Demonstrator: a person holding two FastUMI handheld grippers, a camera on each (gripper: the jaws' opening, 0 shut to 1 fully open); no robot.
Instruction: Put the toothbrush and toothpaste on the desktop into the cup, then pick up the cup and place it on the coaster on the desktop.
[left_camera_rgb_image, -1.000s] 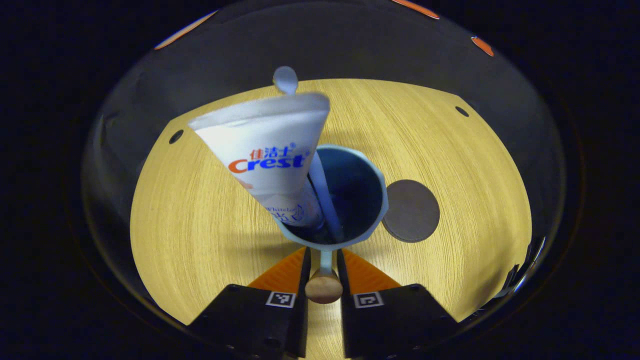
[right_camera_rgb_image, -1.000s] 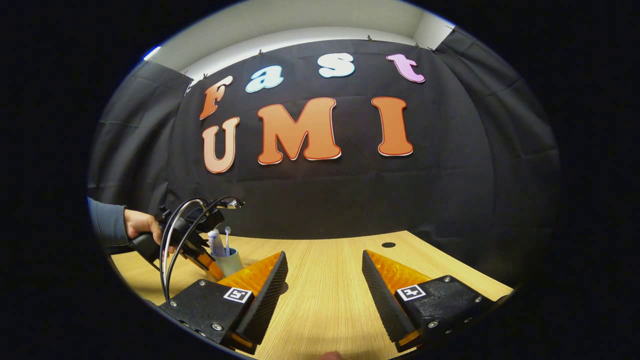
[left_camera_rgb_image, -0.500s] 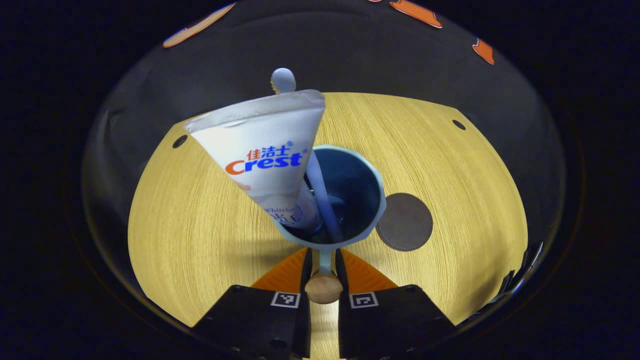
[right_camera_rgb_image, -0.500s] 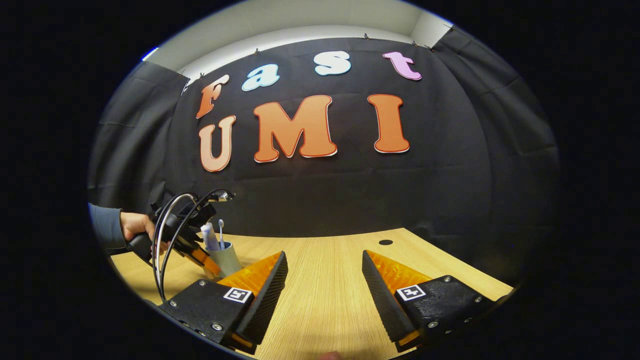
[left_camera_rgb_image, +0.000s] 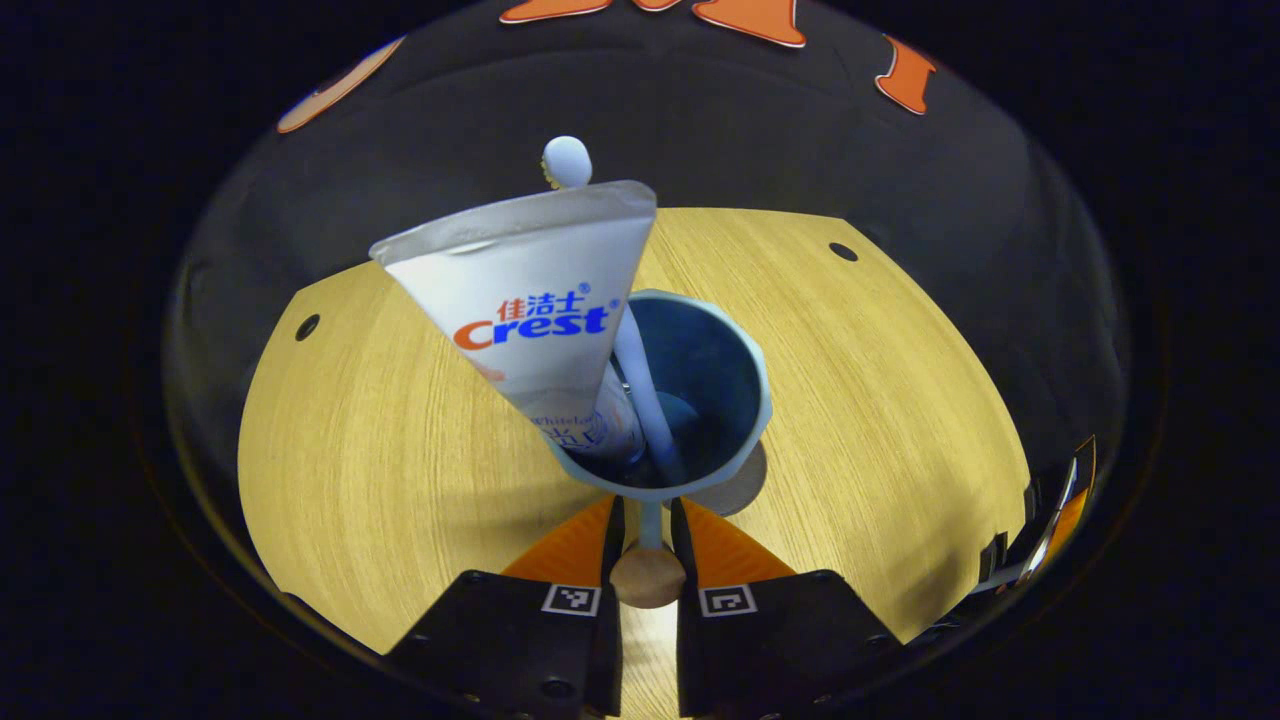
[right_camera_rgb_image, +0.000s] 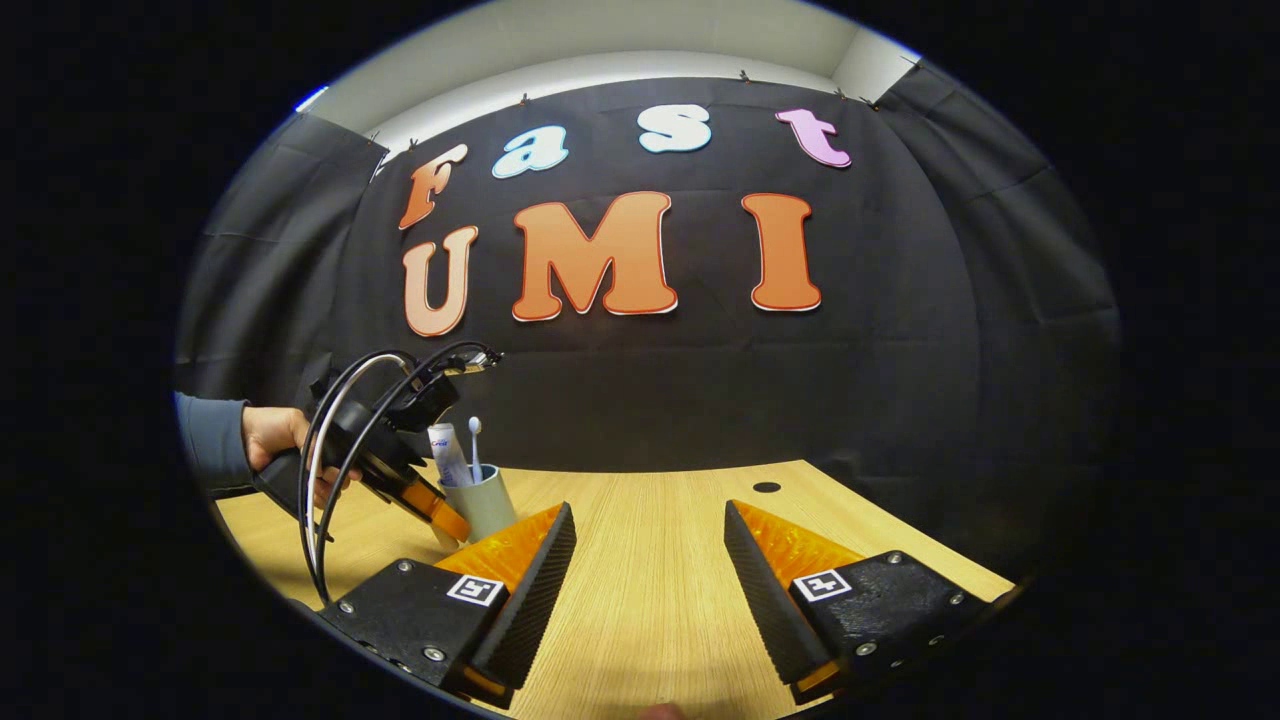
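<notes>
Now my left gripper (left_camera_rgb_image: 648, 520) pinches the blue cup (left_camera_rgb_image: 690, 400) by its thin handle, over the coaster (left_camera_rgb_image: 742, 487); toothpaste (left_camera_rgb_image: 540, 320) and toothbrush (left_camera_rgb_image: 640, 380) lean, likely top-heavy. Right gripper (right_camera_rgb_image: 648, 560) gapes, idle.

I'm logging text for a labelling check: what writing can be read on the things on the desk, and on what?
Toothpaste tube: a printed label, left unquoted here; lower print cut off by the cup rim.
Left gripper: two square coded markers, no words.
Toothbrush: no writing seen.
</notes>
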